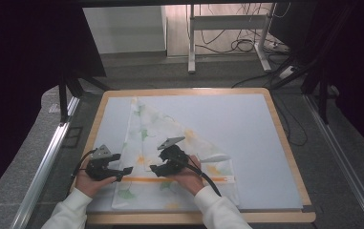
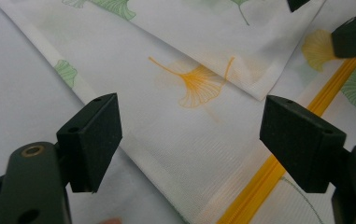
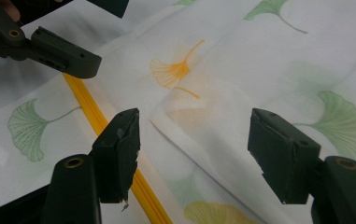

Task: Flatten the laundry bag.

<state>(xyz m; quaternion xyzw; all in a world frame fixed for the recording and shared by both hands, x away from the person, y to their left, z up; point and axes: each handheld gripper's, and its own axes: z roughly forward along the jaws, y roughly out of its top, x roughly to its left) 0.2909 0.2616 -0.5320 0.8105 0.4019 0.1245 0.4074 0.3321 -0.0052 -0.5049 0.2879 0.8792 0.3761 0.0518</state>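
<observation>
We have a thin white cloth [image 1: 170, 143] with leaf prints lying on the pale blue mat [image 1: 246, 138], and 1 part of it is folded over so that a pointed corner [image 2: 264, 93] rests on the lower layer. The orange zipper [image 1: 179, 179] is our landmark: it runs across the cloth, along the edge nearer to us.

The left gripper [image 1: 122, 172] is at the left end of the zipper, its jaws wide apart and holding nothing. In the left gripper view the folded corner lies ahead, beyond the jaws and a little toward the zipper side.

The right gripper [image 1: 156, 168] is just above the zipper, also with jaws apart and empty. In the right gripper view the folded corner [image 3: 164, 121] lies between its 2 jaws, with the zipper [image 3: 91, 116] passing beside 1 of them.

We judge that the right gripper is nearer to the corner, so it is better placed to close on it.
</observation>
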